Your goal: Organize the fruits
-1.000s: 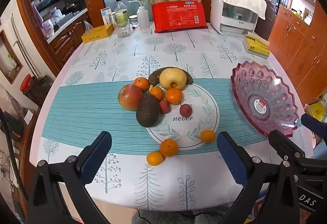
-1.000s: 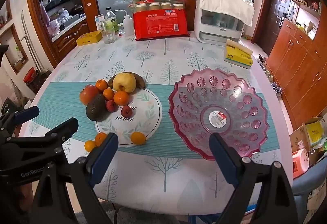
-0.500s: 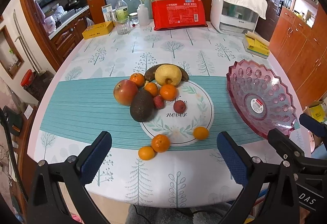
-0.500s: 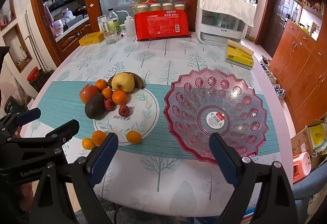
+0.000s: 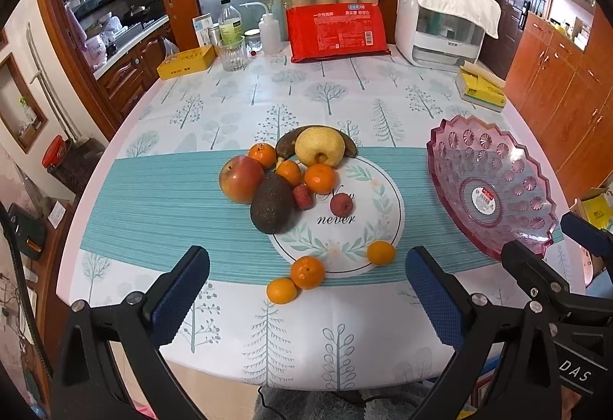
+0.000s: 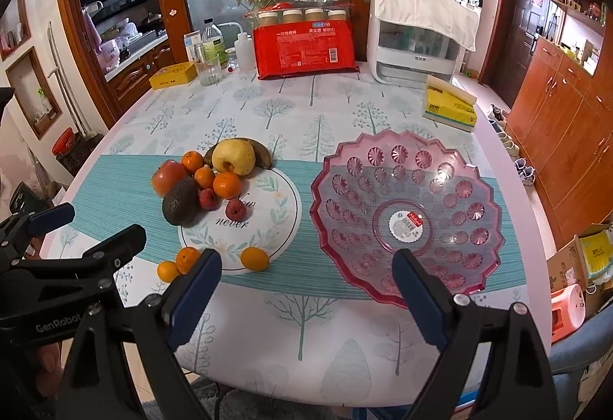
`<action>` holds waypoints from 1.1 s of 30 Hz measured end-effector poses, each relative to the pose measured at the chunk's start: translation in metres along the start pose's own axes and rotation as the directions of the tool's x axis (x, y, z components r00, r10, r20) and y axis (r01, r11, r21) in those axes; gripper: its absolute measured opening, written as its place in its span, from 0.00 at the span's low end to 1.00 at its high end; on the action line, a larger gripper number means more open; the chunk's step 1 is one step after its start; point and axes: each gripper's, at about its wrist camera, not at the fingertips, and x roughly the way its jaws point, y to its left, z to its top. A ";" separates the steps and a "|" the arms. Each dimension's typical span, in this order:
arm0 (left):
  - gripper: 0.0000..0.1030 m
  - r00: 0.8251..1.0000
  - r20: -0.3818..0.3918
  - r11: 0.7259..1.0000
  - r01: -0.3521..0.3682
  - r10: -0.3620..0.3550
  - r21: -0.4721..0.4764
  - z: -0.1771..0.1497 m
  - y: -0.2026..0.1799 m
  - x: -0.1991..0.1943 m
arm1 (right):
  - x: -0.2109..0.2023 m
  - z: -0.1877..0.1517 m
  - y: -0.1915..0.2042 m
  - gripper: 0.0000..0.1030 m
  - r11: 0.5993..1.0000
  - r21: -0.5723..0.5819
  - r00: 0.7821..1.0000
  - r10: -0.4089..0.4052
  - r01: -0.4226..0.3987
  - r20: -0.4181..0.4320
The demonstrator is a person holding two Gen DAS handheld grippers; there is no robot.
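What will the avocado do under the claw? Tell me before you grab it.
The avocado is egg-shaped and lies on its side, so a nudge would probably rock or roll it. Its dark, pebbly skin should give decent grip. It leans against a lychee and the apple, so lifting it may set those rolling.

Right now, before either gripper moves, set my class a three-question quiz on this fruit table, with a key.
1. True or false: the pink bowl already holds fruit.
2. Which fruit touches the avocado on its left? A) apple B) pear C) banana
3. Fill in: the left gripper and right gripper are both ____.

Key: 1 false, only a label sticker lies in it; 2 A; 3 open, holding nothing.
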 end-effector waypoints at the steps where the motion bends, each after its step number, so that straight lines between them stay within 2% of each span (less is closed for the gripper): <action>1: 0.98 1.000 0.001 1.000 0.001 -0.001 0.004 0.001 0.001 0.000 | 0.000 0.000 0.000 0.88 1.000 0.005 1.000 -0.002 0.002 0.002; 14: 0.98 1.000 0.001 1.000 0.011 -0.011 0.004 0.010 0.008 0.000 | -0.004 0.006 0.011 0.88 1.000 0.019 1.000 -0.006 0.006 0.017; 24: 0.98 0.998 -0.026 0.998 0.051 -0.052 -0.031 0.014 0.036 0.012 | 0.004 0.012 0.027 0.88 1.000 0.009 1.000 0.015 -0.015 0.014; 33: 0.98 0.998 -0.051 0.999 0.034 -0.036 -0.024 0.028 0.059 0.026 | 0.023 0.030 0.046 0.88 0.999 0.005 0.999 0.053 -0.053 -0.002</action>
